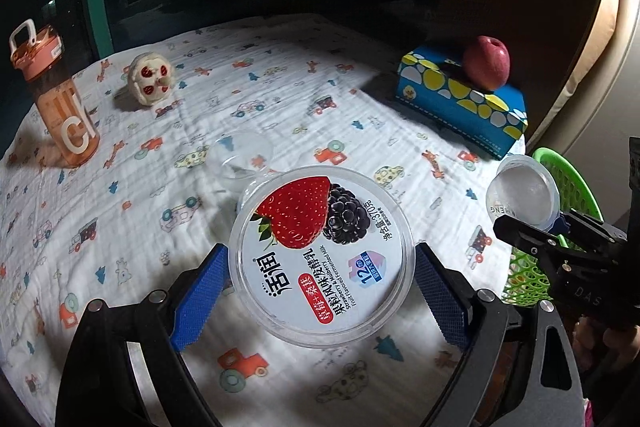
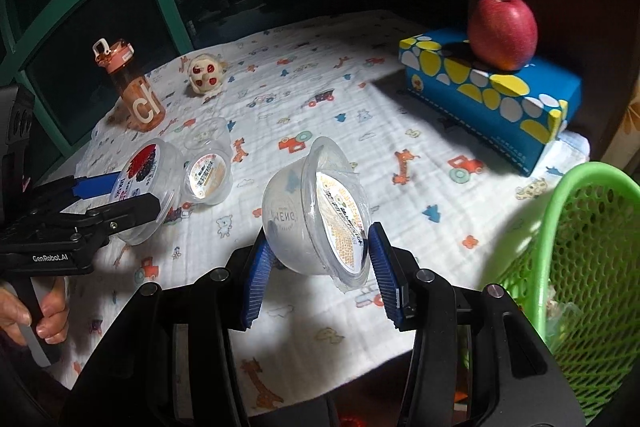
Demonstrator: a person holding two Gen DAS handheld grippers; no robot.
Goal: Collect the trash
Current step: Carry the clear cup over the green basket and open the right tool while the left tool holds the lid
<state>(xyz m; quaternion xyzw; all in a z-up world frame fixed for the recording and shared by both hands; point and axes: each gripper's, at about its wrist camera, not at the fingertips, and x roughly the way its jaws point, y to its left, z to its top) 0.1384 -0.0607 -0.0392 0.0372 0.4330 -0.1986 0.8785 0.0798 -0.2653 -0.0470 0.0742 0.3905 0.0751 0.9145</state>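
My left gripper [image 1: 320, 263] is shut on a clear strawberry-mulberry yogurt cup [image 1: 322, 251], its blue pads against both sides; it also shows in the right wrist view [image 2: 144, 179]. My right gripper [image 2: 320, 255] is shut on a small clear pudding cup [image 2: 316, 211] with a peeled orange lid, held tilted above the cloth; it also shows in the left wrist view [image 1: 522, 193]. A green mesh basket [image 2: 588, 247] stands at the table's right edge, just right of my right gripper. Two more small clear cups [image 2: 208, 167] lie beside the yogurt cup.
A blue tissue box [image 2: 492, 99] with a red apple [image 2: 502, 31] on it stands at the back right. An orange water bottle [image 2: 134, 87] and a small plush toy [image 2: 204, 73] stand at the back left. A printed white cloth [image 2: 360, 131] covers the table.
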